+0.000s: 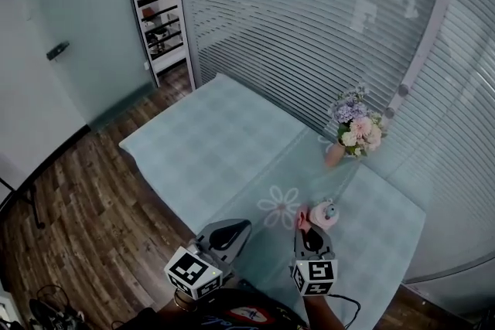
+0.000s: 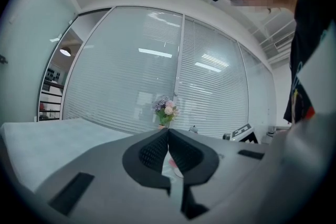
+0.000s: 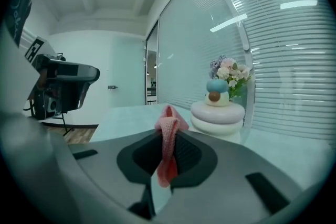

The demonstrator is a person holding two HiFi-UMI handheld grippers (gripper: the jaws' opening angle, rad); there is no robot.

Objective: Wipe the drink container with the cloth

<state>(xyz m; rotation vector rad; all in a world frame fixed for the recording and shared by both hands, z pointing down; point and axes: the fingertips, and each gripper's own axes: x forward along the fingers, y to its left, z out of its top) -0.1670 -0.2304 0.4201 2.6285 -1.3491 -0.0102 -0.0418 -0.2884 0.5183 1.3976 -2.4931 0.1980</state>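
Observation:
A small drink container (image 1: pixel 326 215) with a pale pink lid and a blue-and-brown knob stands on the table near its front edge; in the right gripper view the container (image 3: pixel 218 111) sits just ahead and to the right. My right gripper (image 3: pixel 168 138) is shut on a pink knitted cloth (image 3: pixel 169 140), whose fold pokes up between the jaws. In the head view the cloth (image 1: pixel 301 218) shows beside the container, ahead of the right gripper (image 1: pixel 308 234). My left gripper (image 2: pixel 168 140) is shut on nothing and hangs left of it at the table's front edge (image 1: pixel 236 232).
A light blue checked tablecloth (image 1: pixel 216 143) with a white flower print covers the long table. A vase of pink and purple flowers (image 1: pixel 353 129) stands at the far right by the slatted glass wall. Wooden floor lies to the left.

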